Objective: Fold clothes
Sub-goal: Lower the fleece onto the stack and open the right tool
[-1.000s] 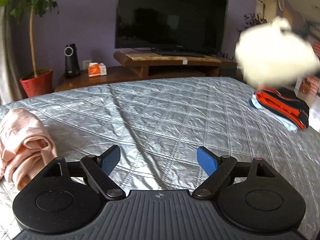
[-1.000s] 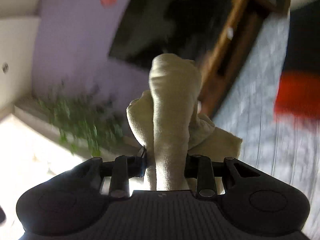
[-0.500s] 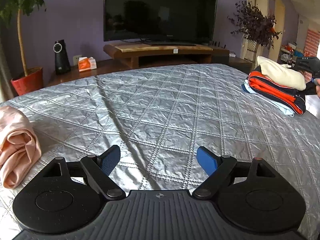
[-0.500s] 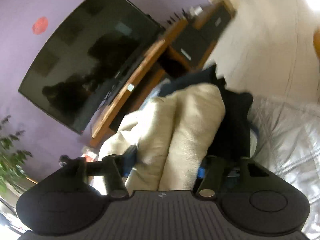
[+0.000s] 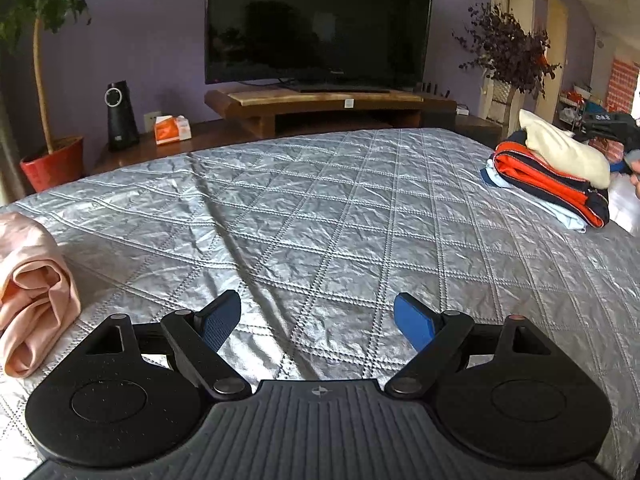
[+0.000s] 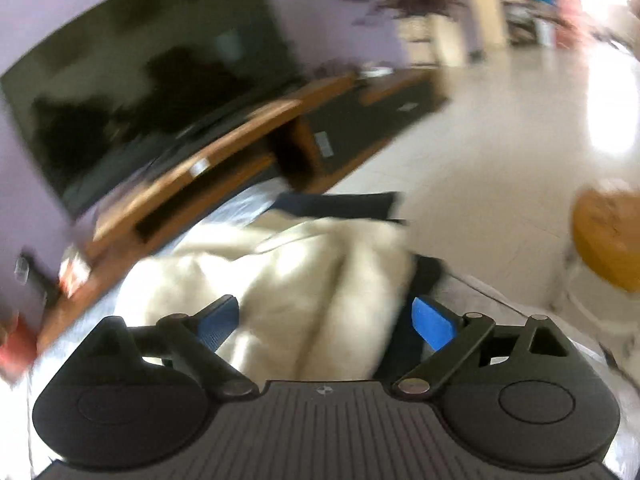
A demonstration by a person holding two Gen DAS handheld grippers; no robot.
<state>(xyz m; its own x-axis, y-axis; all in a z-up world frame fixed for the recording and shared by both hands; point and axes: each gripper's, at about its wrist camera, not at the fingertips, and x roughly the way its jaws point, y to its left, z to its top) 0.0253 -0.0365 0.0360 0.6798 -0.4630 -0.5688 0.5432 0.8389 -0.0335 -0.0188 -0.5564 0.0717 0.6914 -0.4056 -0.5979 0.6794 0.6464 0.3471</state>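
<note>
Purple wall [image 5: 140, 40] behind, with a dark TV [image 5: 318, 24] on a wooden stand [image 5: 320, 106]. Left, a leafy tree [image 5: 40, 0] in a red pot [image 5: 52, 164], beside a black speaker [image 5: 120, 116] and a tissue box [image 5: 172, 130]. Grey quilted bed [image 5: 320, 220] in front. Right, a dark dried plant [image 5: 508, 52] and a bright, pale floor [image 6: 500, 140].

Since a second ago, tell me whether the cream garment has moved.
Yes. The cream garment was in the air right of the TV; it now lies lower, atop the folded stack.
</note>
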